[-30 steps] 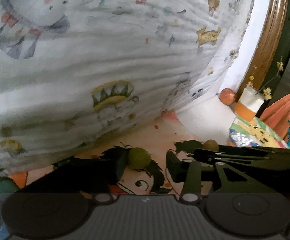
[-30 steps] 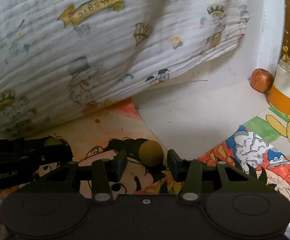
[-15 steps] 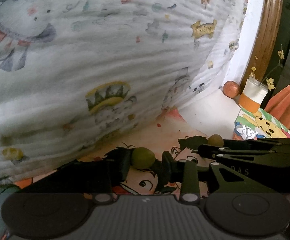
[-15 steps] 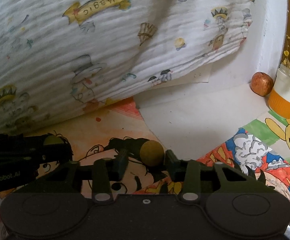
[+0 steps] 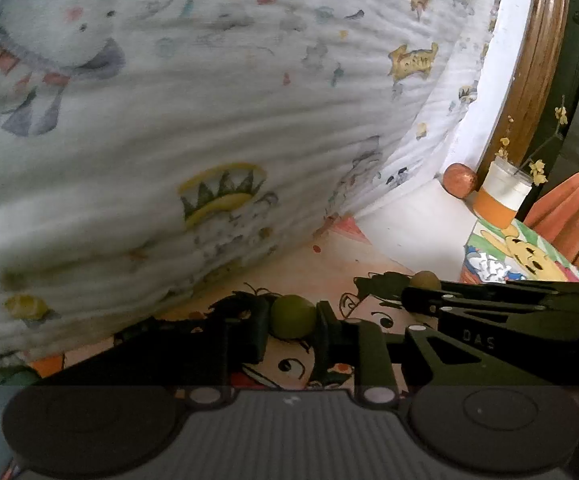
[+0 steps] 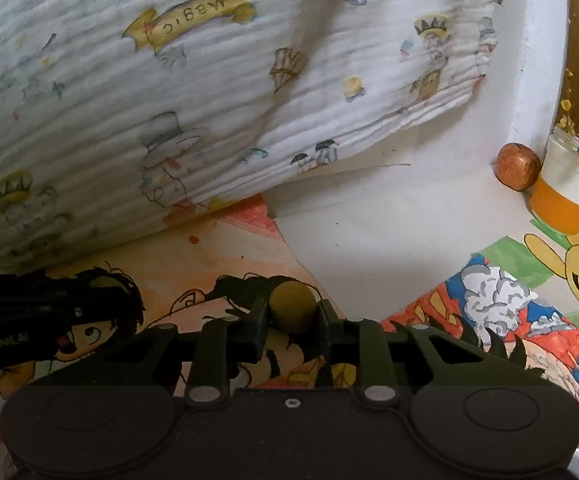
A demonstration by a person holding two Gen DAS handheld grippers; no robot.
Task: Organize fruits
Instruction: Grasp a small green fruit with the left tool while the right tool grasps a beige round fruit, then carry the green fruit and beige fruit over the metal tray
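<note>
green, small and round, a fruit sits pinched between the left gripper jaws, low over cartoon drawings just below the big printed pillow. beyond the pillow's far corner stand an apple and an orange-banded cup.

right wrist view: the right gripper clamps a yellowish-brown fruit, also just below the pillow; the apple touches the cup.
</note>
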